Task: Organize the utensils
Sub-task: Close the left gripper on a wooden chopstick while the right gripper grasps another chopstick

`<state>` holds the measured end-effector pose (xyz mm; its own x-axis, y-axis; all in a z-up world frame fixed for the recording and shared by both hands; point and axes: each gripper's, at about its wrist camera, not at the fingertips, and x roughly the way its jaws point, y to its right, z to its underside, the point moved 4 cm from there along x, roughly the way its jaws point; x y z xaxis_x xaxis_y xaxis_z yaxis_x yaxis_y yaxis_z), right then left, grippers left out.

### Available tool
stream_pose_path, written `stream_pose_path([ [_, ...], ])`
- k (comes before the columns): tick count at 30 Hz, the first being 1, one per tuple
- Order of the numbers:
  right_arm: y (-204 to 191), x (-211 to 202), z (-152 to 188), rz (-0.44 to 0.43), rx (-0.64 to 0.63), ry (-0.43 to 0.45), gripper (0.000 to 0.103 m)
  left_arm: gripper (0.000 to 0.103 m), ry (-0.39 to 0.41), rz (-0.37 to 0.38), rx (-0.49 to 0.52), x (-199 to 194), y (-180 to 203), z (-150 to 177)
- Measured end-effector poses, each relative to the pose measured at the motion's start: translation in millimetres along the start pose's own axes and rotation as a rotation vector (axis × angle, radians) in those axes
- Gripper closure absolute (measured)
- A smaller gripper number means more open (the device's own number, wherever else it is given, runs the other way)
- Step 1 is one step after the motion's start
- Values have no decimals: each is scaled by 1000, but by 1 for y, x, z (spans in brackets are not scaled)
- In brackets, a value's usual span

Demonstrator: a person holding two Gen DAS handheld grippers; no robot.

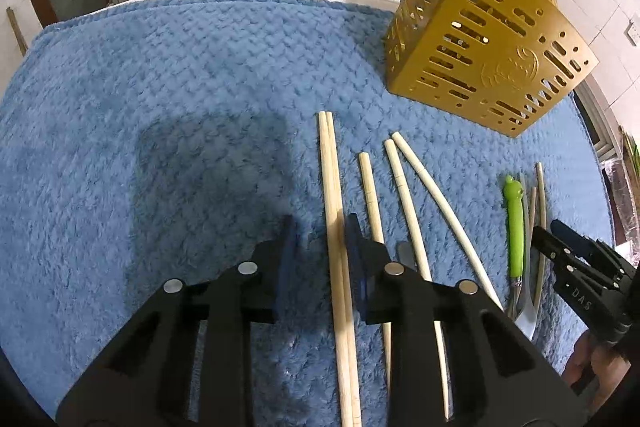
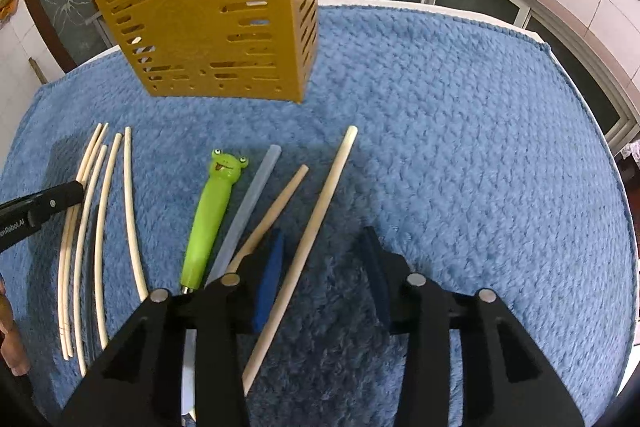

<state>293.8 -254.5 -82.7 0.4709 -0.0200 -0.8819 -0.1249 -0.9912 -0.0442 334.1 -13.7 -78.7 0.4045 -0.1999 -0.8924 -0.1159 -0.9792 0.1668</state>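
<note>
Both sets of jaws stand spread: the left gripper straddles a pair of chopsticks without pinching them, and the right gripper hangs over a single chopstick, empty. Every utensil lies loose on the blue towel covering the worktop: three more pale chopsticks, the frog-handled fork, a translucent stick and a brown chopstick. I judge the task barely begun; the gold slotted holder seems to hold nothing yet, though its inside is not fully visible
</note>
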Motion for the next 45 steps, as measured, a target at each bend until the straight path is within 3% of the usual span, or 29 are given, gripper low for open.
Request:
stream_pose_path([
  [2, 0, 0, -1, 6, -1, -7, 61, 88, 5, -18, 5, -3, 2, 1],
  [3, 0, 0, -2, 8, -1, -12, 61, 99, 10, -15, 17, -5, 6, 2],
  [5, 1, 1, -4, 9, -1, -19, 61, 99, -5, 12, 34, -8, 14, 3],
  [8, 3, 3, -7, 7, -3, -19, 63, 99, -15, -14, 69, -4, 22, 1],
  [17, 9, 7, -14, -17, 30, -59, 65, 98, -38, 22, 10, 15, 18, -18],
  [21, 6, 10, -19, -3, 32, -92, 65, 98, -23, -9, 35, 23, 24, -19],
  [23, 7, 9, -20, 2, 34, -99, 68, 98, -18, -12, 30, 24, 24, -18],
  [25, 8, 8, -21, -16, 44, -103, 86, 98, -15, 10, 16, 24, 22, -18],
  [27, 11, 7, -22, -36, 53, -105, 91, 98, -14, 35, -2, 18, 17, -14],
  [35, 6, 5, -18, -35, 29, -130, 92, 98, -24, 97, -64, 10, -6, -7],
  [45, 5, 9, -30, -21, 8, -164, 92, 98, -48, 106, -74, 11, -13, -8],
])
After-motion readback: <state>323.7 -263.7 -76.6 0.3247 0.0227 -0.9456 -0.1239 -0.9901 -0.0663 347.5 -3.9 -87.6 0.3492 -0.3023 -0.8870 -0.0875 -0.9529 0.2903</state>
